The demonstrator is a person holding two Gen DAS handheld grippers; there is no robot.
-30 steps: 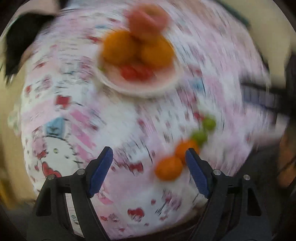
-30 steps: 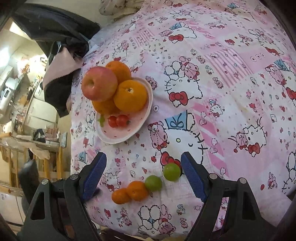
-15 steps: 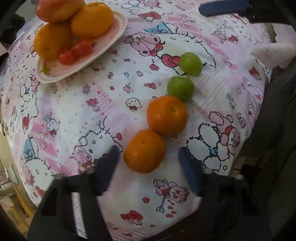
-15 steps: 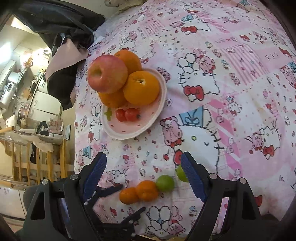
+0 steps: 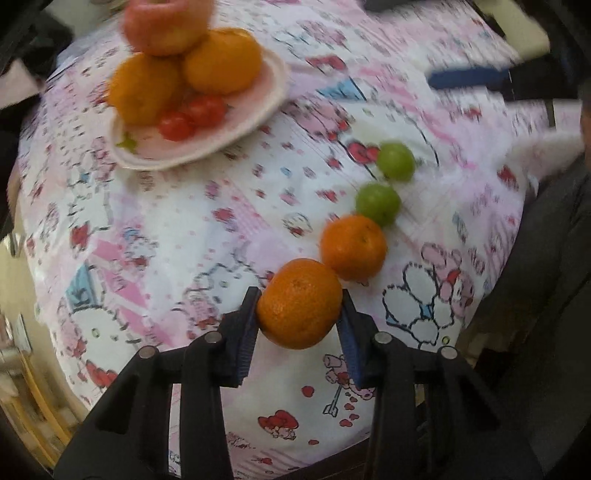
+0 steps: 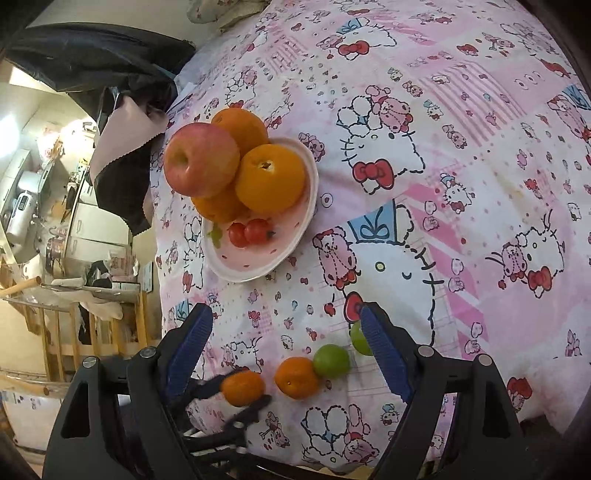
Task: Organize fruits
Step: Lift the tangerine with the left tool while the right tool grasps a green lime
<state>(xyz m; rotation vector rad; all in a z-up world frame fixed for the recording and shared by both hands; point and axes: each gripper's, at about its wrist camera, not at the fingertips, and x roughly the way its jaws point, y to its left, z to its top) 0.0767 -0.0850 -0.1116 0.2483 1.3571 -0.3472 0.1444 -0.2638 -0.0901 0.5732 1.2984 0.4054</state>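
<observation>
Near the table's front edge, my left gripper (image 5: 300, 295) is closing its jaws on a small tangerine (image 5: 299, 306), and both blue pads touch its sides. The same tangerine (image 6: 242, 387) shows low in the right wrist view. A second tangerine (image 5: 352, 247) and two green fruits (image 5: 377, 204) (image 5: 396, 161) lie in a row beyond it. Further back, a pink plate (image 5: 273, 96) carries an apple (image 5: 166, 26), oranges (image 5: 221, 61) and cherry tomatoes (image 5: 192, 114). My right gripper (image 6: 285, 314) hangs open above the cloth with nothing between its fingers.
A pink cartoon-print cloth (image 6: 461, 184) covers the table. A dark jacket (image 6: 110, 74) hangs past the far left corner. Wooden furniture (image 6: 55, 332) stands beside the left edge. A person's dark clothing (image 5: 535, 295) lies along the right side.
My left gripper has dropped over the nearest tangerine and narrowed its jaws from wide apart until the pads touch it. The right gripper has stayed open and almost still.
</observation>
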